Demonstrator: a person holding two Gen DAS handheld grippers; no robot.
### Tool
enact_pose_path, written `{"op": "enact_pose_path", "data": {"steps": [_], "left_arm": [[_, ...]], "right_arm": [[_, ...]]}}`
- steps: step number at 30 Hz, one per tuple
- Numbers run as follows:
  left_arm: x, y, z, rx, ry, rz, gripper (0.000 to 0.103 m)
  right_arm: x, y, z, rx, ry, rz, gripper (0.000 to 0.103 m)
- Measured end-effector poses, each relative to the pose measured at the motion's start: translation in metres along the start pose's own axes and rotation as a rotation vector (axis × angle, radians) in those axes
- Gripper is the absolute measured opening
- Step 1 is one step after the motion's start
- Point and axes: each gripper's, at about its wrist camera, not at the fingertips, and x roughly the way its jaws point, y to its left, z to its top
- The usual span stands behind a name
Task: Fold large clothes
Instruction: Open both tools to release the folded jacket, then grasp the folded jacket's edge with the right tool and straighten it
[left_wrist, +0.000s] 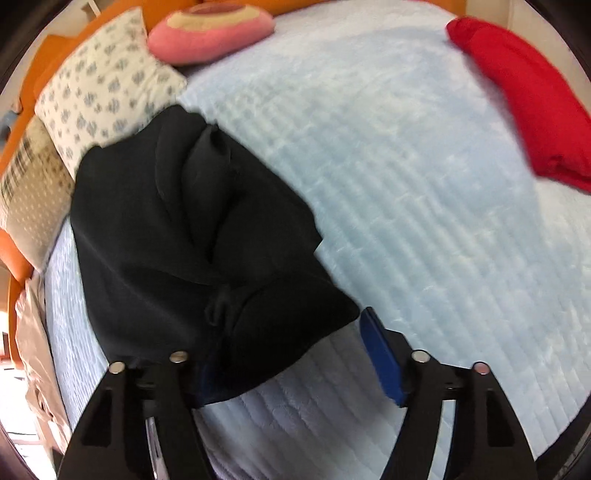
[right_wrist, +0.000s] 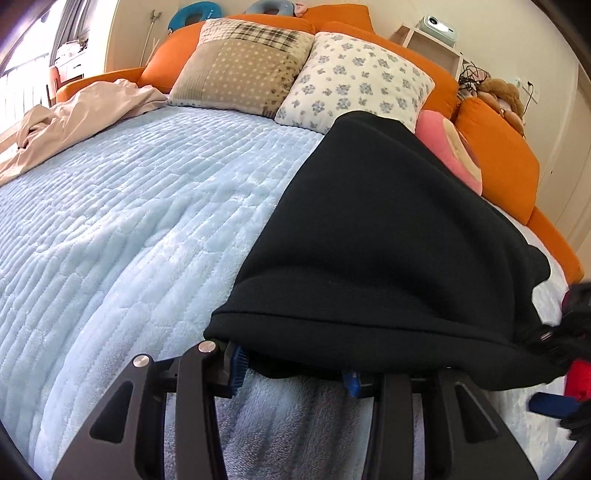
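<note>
Black garment (left_wrist: 192, 236), a thick matte knit with a stitched hem, lies bunched in soft folds on the ribbed, plush pale-blue bedspread (left_wrist: 406, 184). Left gripper (left_wrist: 295, 354) and right gripper (right_wrist: 291, 363) both spread wide, fabric draped over their fingers.

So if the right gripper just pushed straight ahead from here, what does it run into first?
The black garment: it already drapes over the right gripper, whose fingers stand apart, and fills the line ahead. Beyond it sits the floral pillow, though depth is hard to judge.

Open blue bedspread (left_wrist: 406, 184) right of black garment (left_wrist: 192, 236); pillows (right_wrist: 295, 70) block beyond.
</note>
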Motion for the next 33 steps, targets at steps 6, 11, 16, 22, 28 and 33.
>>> {"op": "enact_pose_path", "data": {"steps": [6,11,16,22,28,33], "left_arm": [[-0.058,0.053,0.014,-0.097,-0.113,-0.128,0.076],[-0.06,0.115,0.046,-0.181,-0.091,-0.028,0.08],[0.001,0.117,0.06,-0.3,0.074,-0.033,0.079],[0.061,0.106,0.076,-0.295,0.241,-0.104,0.079],[0.065,0.131,0.089,-0.337,0.327,-0.231,0.079],[0.068,0.14,0.087,-0.341,0.298,-0.274,0.078]], "right_arm": [[0.0,0.004,0.0,-0.03,-0.003,-0.025,0.04],[0.001,0.006,0.0,-0.041,-0.004,-0.035,0.04],[0.001,0.01,0.0,-0.065,-0.006,-0.058,0.04],[-0.003,0.004,-0.001,-0.054,-0.004,-0.038,0.04],[-0.038,0.006,-0.025,-0.232,-0.044,-0.028,0.061],[-0.078,-0.02,-0.072,-0.294,-0.123,-0.053,0.097]]}}
